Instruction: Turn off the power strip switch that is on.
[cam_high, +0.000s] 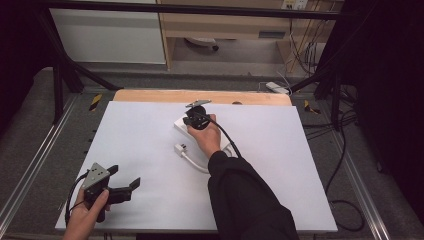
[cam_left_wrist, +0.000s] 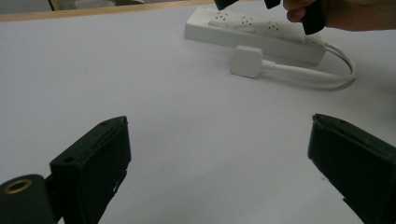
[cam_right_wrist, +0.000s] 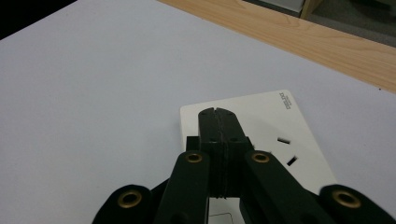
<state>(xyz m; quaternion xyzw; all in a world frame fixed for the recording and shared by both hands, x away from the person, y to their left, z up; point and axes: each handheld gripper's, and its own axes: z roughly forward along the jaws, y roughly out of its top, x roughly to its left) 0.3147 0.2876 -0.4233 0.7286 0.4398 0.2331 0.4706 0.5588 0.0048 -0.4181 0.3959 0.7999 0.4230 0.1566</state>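
Observation:
A white power strip (cam_high: 179, 125) lies near the middle of the white table top (cam_high: 280, 165); its white plug (cam_high: 179, 148) and looped cable (cam_high: 196, 164) rest beside it. My right gripper (cam_high: 187, 121) is held over the strip's far end. In the right gripper view its jaws (cam_right_wrist: 217, 113) are pressed together with nothing between them, tips just above or on the strip's top face (cam_right_wrist: 275, 126). My left gripper (cam_high: 124, 177) stands open near the front left corner. Its wide-apart jaws (cam_left_wrist: 217, 154) face the strip (cam_left_wrist: 252, 32) and plug (cam_left_wrist: 246, 61) from a distance.
A wooden strip (cam_high: 200, 96) runs along the table's far edge. Black frame bars, cables and a shelf unit stand beyond it. The person's dark sleeve (cam_high: 245, 200) crosses the front middle of the table.

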